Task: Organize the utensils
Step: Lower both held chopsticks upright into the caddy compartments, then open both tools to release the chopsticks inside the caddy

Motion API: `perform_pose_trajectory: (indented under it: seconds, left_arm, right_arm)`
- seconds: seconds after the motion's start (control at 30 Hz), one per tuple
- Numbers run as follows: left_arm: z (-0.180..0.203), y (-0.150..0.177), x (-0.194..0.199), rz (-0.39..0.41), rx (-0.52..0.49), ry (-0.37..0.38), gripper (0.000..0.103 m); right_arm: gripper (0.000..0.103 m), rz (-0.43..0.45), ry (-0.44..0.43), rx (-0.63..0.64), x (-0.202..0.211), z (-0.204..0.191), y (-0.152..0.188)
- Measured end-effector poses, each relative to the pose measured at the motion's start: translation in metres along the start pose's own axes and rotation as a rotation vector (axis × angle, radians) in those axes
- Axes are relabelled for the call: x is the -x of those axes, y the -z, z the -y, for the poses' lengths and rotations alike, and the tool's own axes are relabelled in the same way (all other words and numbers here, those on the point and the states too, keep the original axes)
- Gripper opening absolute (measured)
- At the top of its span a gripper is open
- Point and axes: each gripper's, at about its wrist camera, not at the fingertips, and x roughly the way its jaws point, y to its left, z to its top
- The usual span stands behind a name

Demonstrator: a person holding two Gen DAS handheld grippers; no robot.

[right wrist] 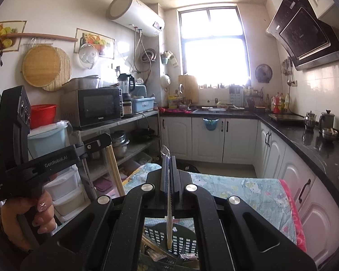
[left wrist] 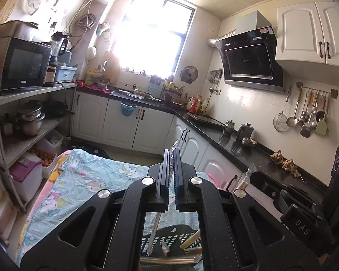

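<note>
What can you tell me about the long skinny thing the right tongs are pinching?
It looks like a pair of pale wooden chopsticks sealed in a clear crinkly plastic sleeve. The right tongs pinch it near the top, so the wrapper's tip pokes out above and the rest hangs straight down. Its lower end sits just over the dark slotted basket; whether it touches, I cannot tell.

Daylight pours in through the window (left wrist: 153,31), which is blown out to pure white in both views and spreads a hazy flare over the wall and ceiling around it. The black counter (right wrist: 323,144) carries bright reflections. The near tool bodies are dark and in shade. Fisheye distortion bends cabinets and walls at the edges, and the corners fall to black. Focus is fairly sharp throughout.
</note>
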Motion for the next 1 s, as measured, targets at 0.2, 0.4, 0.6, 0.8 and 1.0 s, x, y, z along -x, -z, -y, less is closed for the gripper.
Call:
perform_pose_trajectory:
  seconds: [0.2, 0.4, 0.6, 0.8, 1.0]
  left_arm:
    - [-0.001, 0.012, -0.012, -0.009, -0.006, 0.001, 0.001]
    - [-0.001, 0.025, -0.021, -0.018, -0.019, -0.011, 0.001]
    - [-0.003, 0.040, -0.028, -0.035, -0.021, -0.012, 0.001]
    - [-0.004, 0.058, -0.037, -0.073, -0.034, -0.020, 0.001]
    - [-0.013, 0.072, -0.046, -0.133, -0.003, -0.028, 0.001]
  right_arm:
    - [0.002, -0.025, 0.001, 0.001, -0.006, 0.000, 0.010]
    - [0.002, -0.054, 0.000, 0.003, -0.012, 0.000, 0.021]
    - [0.002, -0.093, 0.008, 0.010, -0.021, 0.000, 0.035]
    - [0.002, -0.153, 0.017, 0.006, -0.033, 0.000, 0.052]
    - [0.004, -0.211, 0.027, 0.007, -0.039, -0.001, 0.064]
